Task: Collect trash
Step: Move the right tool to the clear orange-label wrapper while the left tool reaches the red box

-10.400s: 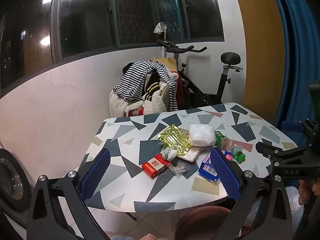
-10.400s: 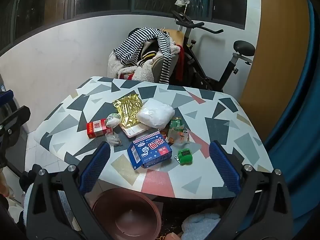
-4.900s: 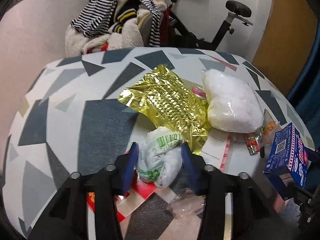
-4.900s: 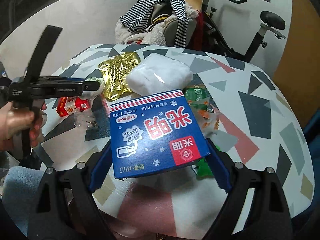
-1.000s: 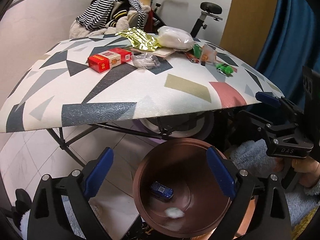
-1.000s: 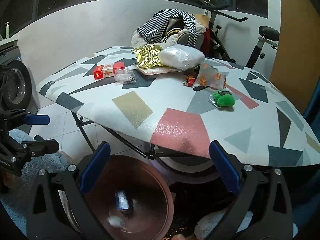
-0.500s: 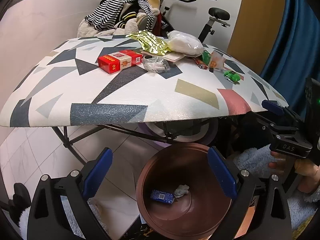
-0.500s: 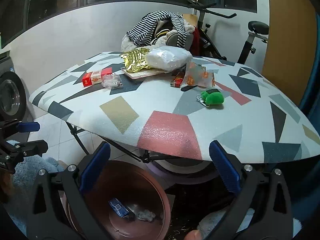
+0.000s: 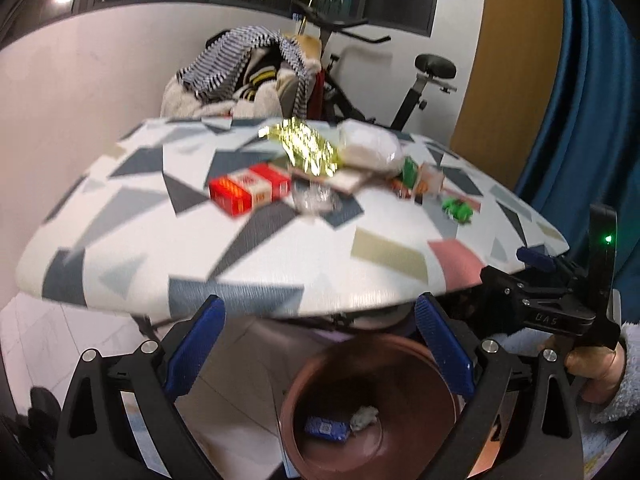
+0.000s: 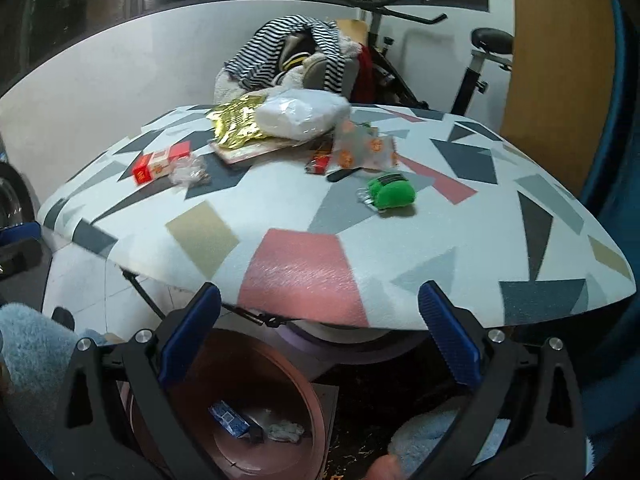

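A brown bin (image 9: 368, 412) (image 10: 256, 408) stands on the floor under the table's near edge, holding a blue carton (image 9: 326, 429) (image 10: 231, 417) and a crumpled white wad (image 9: 365, 416) (image 10: 285, 432). On the patterned table (image 9: 240, 264) (image 10: 304, 264) lie a red box (image 9: 248, 189) (image 10: 160, 162), gold foil (image 9: 304, 146) (image 10: 238, 122), a white bag (image 9: 370, 150) (image 10: 300, 114), a clear wrapper (image 9: 314, 200) (image 10: 187, 172) and a green item (image 9: 458, 209) (image 10: 391, 192). My left gripper (image 9: 320, 348) and right gripper (image 10: 320, 340) are both open and empty, low before the table edge.
A chair heaped with striped clothes (image 9: 244, 76) (image 10: 296, 52) and an exercise bike (image 9: 400, 72) (image 10: 460, 52) stand behind the table. A blue curtain (image 9: 592, 100) hangs at right. A hand in a fluffy sleeve (image 9: 600, 372) holds the right gripper's handle.
Both grippers have risen from over the bin toward table height; the table now fills more of each view. The carton and wad lie still in the bin.
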The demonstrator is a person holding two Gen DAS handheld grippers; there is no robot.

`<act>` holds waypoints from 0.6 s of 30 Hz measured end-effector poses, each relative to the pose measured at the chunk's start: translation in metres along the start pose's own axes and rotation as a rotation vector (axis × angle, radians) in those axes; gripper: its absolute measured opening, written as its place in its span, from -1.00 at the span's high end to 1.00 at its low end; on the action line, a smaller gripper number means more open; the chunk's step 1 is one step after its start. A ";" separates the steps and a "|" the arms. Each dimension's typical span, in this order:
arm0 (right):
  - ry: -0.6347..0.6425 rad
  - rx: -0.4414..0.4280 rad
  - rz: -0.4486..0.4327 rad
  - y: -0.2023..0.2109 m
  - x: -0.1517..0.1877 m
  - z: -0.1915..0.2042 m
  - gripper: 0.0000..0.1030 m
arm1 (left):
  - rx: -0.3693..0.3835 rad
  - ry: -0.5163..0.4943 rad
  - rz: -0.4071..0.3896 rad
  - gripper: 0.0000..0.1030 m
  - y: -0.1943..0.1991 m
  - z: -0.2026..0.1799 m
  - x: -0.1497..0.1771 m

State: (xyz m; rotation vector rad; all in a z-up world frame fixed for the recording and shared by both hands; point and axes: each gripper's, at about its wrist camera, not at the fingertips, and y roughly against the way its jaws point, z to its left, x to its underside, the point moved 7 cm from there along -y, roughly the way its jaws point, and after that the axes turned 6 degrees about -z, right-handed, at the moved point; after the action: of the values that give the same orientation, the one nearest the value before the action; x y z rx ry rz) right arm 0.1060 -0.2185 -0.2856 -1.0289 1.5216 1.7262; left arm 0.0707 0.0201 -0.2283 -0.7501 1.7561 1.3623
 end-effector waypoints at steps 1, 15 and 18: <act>-0.002 0.009 -0.017 0.000 -0.005 -0.004 -0.89 | -0.004 -0.009 -0.009 -0.82 0.000 0.001 -0.006; -0.038 -0.028 0.023 -0.079 -0.095 -0.042 -0.89 | -0.074 0.027 0.009 -0.82 -0.027 0.051 -0.054; -0.091 -0.030 0.065 -0.109 -0.105 -0.046 -0.89 | -0.097 0.059 0.018 -0.82 -0.034 0.065 -0.060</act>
State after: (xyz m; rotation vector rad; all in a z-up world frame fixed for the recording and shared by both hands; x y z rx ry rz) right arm 0.2587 -0.2425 -0.2528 -0.9128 1.4906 1.8205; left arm 0.1441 0.0744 -0.2030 -0.8368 1.7563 1.4596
